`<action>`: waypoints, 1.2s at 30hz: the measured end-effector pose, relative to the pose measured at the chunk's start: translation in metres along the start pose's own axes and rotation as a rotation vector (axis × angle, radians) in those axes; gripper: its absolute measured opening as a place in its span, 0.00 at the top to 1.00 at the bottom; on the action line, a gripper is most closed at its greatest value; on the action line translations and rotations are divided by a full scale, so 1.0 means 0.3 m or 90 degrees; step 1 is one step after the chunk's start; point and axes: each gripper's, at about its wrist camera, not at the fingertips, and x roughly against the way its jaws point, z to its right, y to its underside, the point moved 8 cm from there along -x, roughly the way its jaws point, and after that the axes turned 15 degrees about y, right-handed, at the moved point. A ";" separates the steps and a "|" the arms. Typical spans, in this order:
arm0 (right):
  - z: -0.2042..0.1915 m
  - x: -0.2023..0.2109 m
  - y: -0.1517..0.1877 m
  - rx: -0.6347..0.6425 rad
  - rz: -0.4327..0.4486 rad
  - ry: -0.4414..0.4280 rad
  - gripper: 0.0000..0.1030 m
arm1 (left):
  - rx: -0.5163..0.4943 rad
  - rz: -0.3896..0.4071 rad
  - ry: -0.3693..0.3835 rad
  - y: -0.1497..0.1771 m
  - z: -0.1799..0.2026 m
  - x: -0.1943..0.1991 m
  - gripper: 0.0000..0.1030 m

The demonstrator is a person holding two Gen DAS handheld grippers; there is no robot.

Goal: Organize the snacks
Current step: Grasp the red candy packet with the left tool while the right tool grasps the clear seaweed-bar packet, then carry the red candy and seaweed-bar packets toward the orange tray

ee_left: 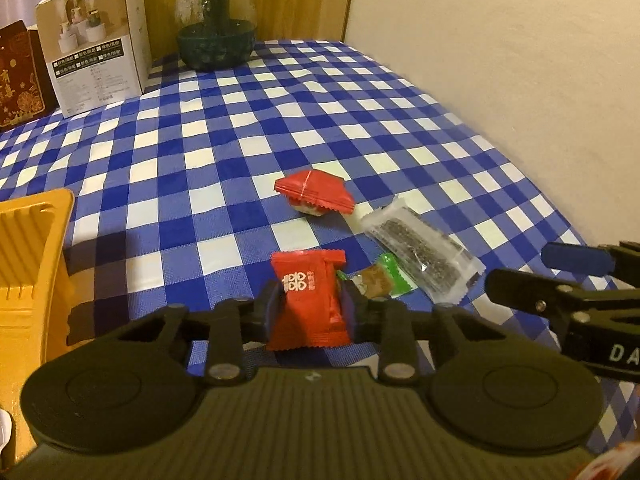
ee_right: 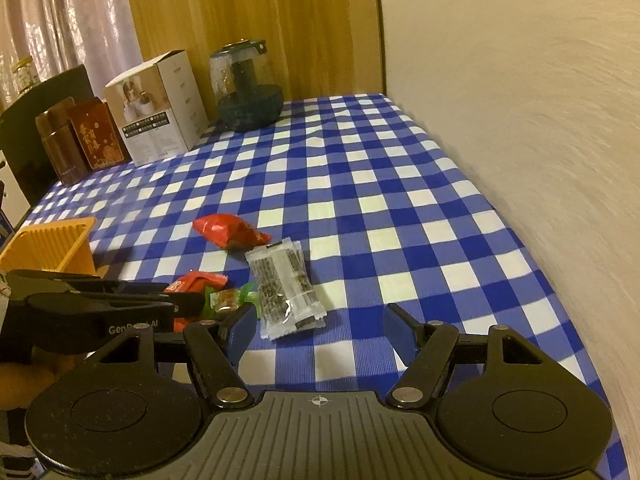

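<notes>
Left gripper (ee_left: 308,306) clamped on red snack packet (ee_left: 308,300) above the checked tablecloth (ee_left: 200,160); right gripper (ee_right: 320,330) fingers apart, empty. Green-wrapped candy (ee_left: 384,278) and clear sesame bar packet (ee_left: 420,254) lie just beside. Yellow basket (ee_left: 28,264) cut off at frame edge.

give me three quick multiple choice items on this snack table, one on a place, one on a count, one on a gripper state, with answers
1. Where is the yellow basket?
A. far right
B. left edge of the cloth
C. behind the jar

2. How many red packets lie on the checked cloth?
A. one
B. two
C. four

3. What is the left gripper doing?
A. closed on a red packet
B. open over the seaweed pack
C. holding the jar

Answers: B, the basket sits at the left edge; B, one packet in the jaws, another red packet farther back; A, both pads press the packet's sides.
</notes>
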 end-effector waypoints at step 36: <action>-0.020 0.040 0.165 0.045 -0.071 -0.009 0.60 | -0.028 0.001 0.023 0.118 0.120 0.179 0.76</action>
